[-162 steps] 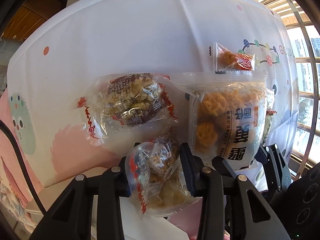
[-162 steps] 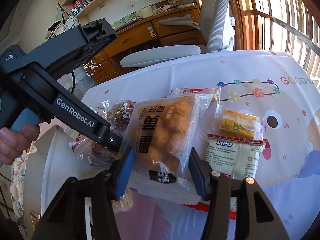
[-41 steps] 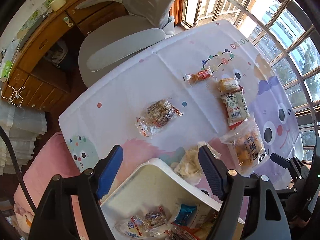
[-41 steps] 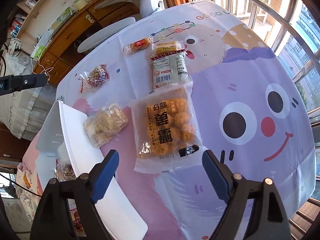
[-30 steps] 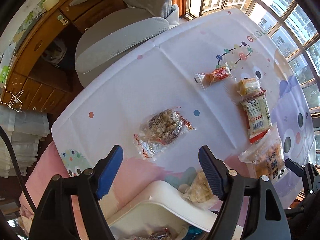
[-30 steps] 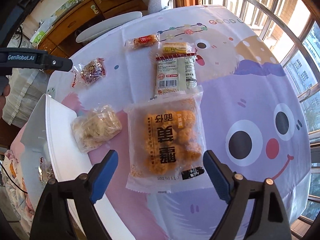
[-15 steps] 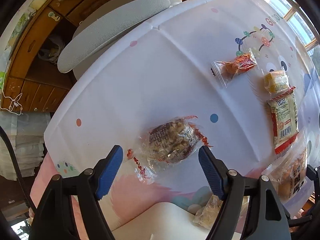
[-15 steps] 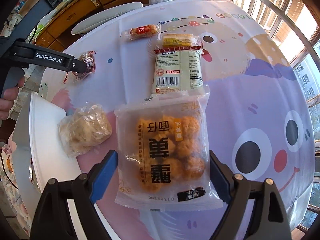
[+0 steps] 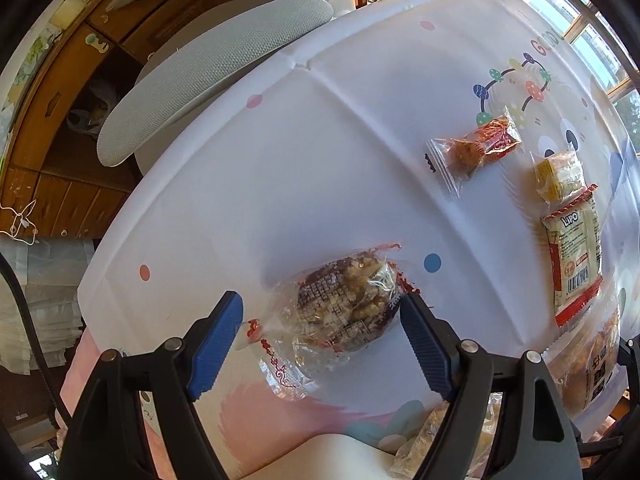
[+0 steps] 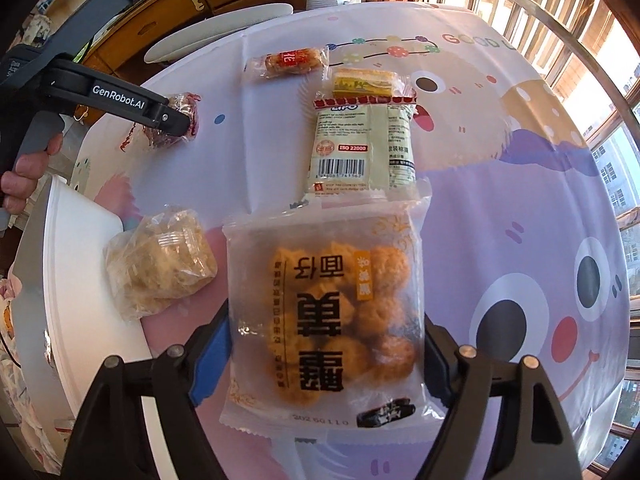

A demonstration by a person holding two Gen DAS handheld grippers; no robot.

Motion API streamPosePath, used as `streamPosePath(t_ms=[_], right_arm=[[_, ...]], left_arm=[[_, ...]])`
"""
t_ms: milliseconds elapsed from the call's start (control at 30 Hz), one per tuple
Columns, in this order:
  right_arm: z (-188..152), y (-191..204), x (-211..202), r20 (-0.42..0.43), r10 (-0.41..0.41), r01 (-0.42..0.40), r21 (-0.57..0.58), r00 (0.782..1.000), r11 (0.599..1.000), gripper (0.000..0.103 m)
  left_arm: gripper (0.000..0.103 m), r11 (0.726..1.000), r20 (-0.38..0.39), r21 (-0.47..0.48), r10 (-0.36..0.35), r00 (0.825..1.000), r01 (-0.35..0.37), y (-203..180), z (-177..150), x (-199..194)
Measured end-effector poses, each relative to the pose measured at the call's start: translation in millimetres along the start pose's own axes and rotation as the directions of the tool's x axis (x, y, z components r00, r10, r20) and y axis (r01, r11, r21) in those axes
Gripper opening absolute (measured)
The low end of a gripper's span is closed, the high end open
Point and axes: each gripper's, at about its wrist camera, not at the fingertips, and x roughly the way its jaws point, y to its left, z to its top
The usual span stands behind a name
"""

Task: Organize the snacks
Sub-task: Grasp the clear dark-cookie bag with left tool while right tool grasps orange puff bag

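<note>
Left claw (image 9: 320, 336) open astride the brown crisp-rice packet (image 9: 340, 312); right claw (image 10: 326, 364), closing, brackets the fried-ball bag (image 10: 324, 320), pad contact unclear; Lipo packet (image 10: 360, 148) at twelve o'clock.

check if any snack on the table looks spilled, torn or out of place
Nothing looks spilled or torn; every pack looks sealed. The only oddity: the pale clear bag leans against the white bin's rim instead of lying flat or inside.
</note>
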Motion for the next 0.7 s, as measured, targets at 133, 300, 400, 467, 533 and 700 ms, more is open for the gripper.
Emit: streamPosePath(t_ms=[133,300,400,467,533,700], right_arm=[[-2.3,1.2,-0.3,0.002,0.003,-0.002,-0.003,1.000,1.000,0.079],[-3.5,0.8,-1.7,0.003,0.003,-0.003,-0.004,1.000,1.000,0.077],[-3.6,0.7,-2.2,0.001,0.002,-0.002,-0.004,1.000,1.000,0.077],[-3.7,0.3,-2.9,0.000,0.000,0.000,-0.006,1.000,1.000,0.076],[-3.9,-0.3,-3.7,-0.003,-0.001,0.001,-0.005,1.000,1.000,0.075],[-4.5,1.0,-7.6,-0.015,-0.031,0.030,-0.040,0.999,0.999,0.067]], left_arm=[[0.079,0.999,0.024,0.016,-0.033,0.999,0.033,3.0,-0.5,5.9],[0.075,0.998,0.050,0.043,-0.050,0.997,0.048,4.3,1.8,8.8],[0.074,0.998,0.053,0.038,-0.054,0.997,0.052,2.4,1.3,8.4],[0.073,0.998,0.059,0.033,-0.058,0.997,0.056,1.7,-0.3,8.2],[0.071,0.998,0.071,0.028,-0.057,0.996,0.055,0.2,-1.3,5.9],[0.049,0.998,0.127,0.040,-0.054,0.990,0.050,-10.0,-5.5,-7.6]])
